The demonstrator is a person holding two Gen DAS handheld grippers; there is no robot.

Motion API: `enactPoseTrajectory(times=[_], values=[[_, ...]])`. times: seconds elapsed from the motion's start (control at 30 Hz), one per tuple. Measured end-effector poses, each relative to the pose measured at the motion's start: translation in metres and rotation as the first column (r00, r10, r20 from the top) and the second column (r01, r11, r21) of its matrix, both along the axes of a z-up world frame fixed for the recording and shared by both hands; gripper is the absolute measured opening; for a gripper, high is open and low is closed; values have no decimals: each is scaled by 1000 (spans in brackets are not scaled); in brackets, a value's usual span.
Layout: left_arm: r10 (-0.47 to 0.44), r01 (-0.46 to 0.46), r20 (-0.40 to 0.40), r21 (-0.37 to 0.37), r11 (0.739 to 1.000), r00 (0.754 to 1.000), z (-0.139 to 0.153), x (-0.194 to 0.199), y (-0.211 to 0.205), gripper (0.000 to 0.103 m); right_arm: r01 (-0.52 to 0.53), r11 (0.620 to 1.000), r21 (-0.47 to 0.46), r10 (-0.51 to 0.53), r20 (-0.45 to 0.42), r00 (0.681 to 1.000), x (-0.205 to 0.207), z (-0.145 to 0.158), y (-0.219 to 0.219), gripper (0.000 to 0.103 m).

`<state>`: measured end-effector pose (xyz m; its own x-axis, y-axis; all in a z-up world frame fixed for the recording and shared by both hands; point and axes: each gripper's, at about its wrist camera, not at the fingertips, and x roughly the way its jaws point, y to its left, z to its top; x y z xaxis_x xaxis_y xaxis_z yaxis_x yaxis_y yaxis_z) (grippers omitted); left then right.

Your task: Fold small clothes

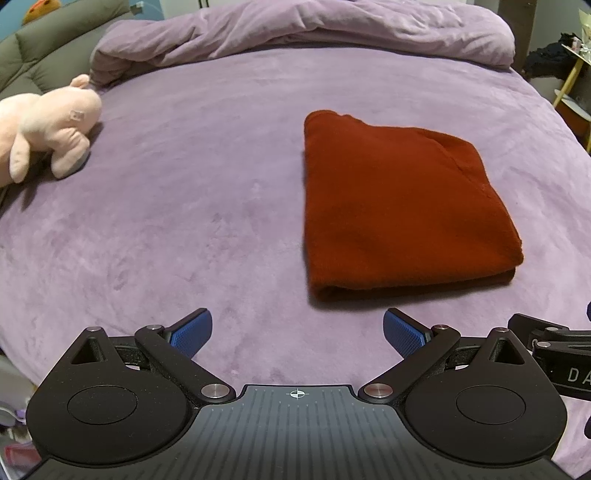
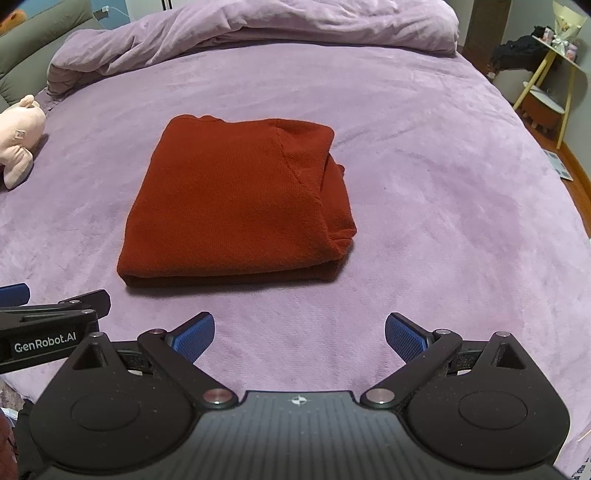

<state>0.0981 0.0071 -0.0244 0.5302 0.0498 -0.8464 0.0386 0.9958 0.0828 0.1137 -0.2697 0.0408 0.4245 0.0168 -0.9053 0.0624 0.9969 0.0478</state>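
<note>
A wide purple bedspread (image 2: 424, 155) fills both views, with a bunched purple duvet (image 2: 258, 26) along the top of the frame. The red garment (image 2: 229, 199) lies in the centre of the right wrist view, and right of centre in the left wrist view (image 1: 399, 206). It is already folded into a thick, roughly square stack with a diagonal seam across its top layer. A pink plush toy (image 1: 48, 125) rests at the left edge of the left wrist view, well apart from the garment.

The fold looks finished or nearly so. If you tidy it, approach the bulging edge at the right of the stack, where layers bunch, and press or tuck lightly so the stack stays square; avoid dragging the top layer, which would likely slide on the plush cover.

Your left gripper (image 1: 297, 334) sits at the bottom of its view, fingers spread wide, holding nothing and clear of the cloth. Your right gripper (image 2: 299, 336) is the same: spread wide, empty, just short of the garment's near edge.
</note>
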Motion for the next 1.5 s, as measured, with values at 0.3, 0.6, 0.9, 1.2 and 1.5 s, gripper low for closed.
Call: enactPoseTrajectory(times=[0.3,0.6,0.9,1.2,1.5], values=[[3,-3,0,1,1000,1000,0,0,0,102,4,1000,0,-4,3,1000,0,1,1,99],[0,0,-1,2,1000,1000,0,0,0,102,-1,1000,0,1,-1,1000,1,2,2,99],[0,0,-2,2,1000,1000,2,0,1,102,0,1000,-3,0,1,1000,2,2,3,99],[-6,6,-2,-1,1000,1000,3,1,1,102,-12,1000,-12,12,9,1000,2,4,5,99],[-4,4,-5,-5,1000,1000,3,2,0,102,-14,1000,-16,15,8,1000,3,3,4,99]])
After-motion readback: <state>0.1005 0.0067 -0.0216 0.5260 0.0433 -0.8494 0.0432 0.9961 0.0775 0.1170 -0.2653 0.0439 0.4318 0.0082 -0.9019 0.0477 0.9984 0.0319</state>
